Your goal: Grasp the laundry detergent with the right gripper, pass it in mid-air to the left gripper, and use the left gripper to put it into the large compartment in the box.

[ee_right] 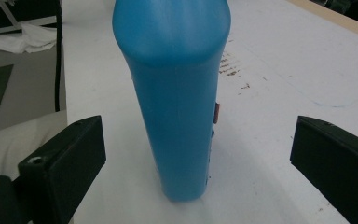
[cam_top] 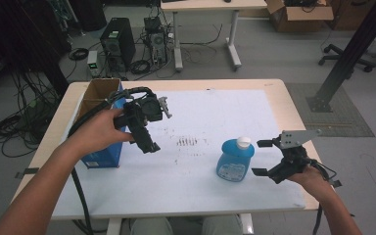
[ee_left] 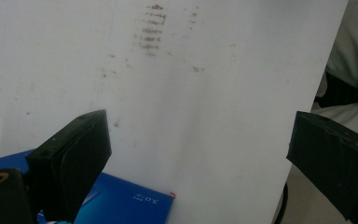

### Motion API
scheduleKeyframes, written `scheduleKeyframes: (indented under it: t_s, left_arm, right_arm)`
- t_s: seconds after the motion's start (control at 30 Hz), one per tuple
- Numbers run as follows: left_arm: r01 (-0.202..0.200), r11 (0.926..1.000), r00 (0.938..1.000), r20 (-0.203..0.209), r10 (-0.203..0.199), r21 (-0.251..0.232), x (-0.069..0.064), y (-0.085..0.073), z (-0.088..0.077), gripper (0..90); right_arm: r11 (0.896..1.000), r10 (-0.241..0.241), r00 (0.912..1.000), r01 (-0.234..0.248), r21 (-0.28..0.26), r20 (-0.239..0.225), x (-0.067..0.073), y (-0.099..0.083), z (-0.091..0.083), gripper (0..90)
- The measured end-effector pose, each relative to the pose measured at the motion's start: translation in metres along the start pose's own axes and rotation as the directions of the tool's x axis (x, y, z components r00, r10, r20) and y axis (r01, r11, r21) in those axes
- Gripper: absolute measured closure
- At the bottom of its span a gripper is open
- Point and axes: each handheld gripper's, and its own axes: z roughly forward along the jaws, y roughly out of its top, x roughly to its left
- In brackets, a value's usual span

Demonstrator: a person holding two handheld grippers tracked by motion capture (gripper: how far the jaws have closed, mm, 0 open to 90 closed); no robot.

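Leftmost on the white table sheet (cam_top: 142,191) stands an open blue box (cam_top: 103,155), and the left gripper (cam_top: 147,128) hovers just beside it, held up off the surface by the left hand (cam_top: 100,131). Its jaws are spread wide with nothing between them; its own view looks down on bare sheet, a patch of brown smudges (ee_left: 151,32) and a corner of the box (ee_left: 130,203). Further right, past those smudges, a blue bottle (cam_top: 234,159) with a white cap (cam_top: 244,142) stands upright near the front right of the table, its long axis vertical.

Rightmost, the right gripper (cam_top: 262,157) sits just beside the bottle, level with its body, jaws spread and facing it. In the right gripper view the bottle (ee_right: 177,102) rises straight up through the middle of the gap, nearer the left jaw than the right, and seems to touch neither, though the blur at its base makes this hard to confirm. So the right hand (cam_top: 313,177) is much the nearer one: the bottle lies dead ahead of its jaws, with its upright axis crossing the closing line, so a short push forward and a squeeze would likely take it by its narrow sides.
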Motion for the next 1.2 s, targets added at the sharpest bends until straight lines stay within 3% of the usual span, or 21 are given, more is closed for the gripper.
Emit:
scheduleKeyframes:
  t_s: [1.2]
  left_arm:
    - [0.0,1.0,1.0,0.006,0.0,0.01,0.0,0.001,0.003,6.4]
  right_arm:
    - [0.996,0.014,0.9997,-0.016,-0.084,-0.019,0.003,-0.013,0.04,3.5]
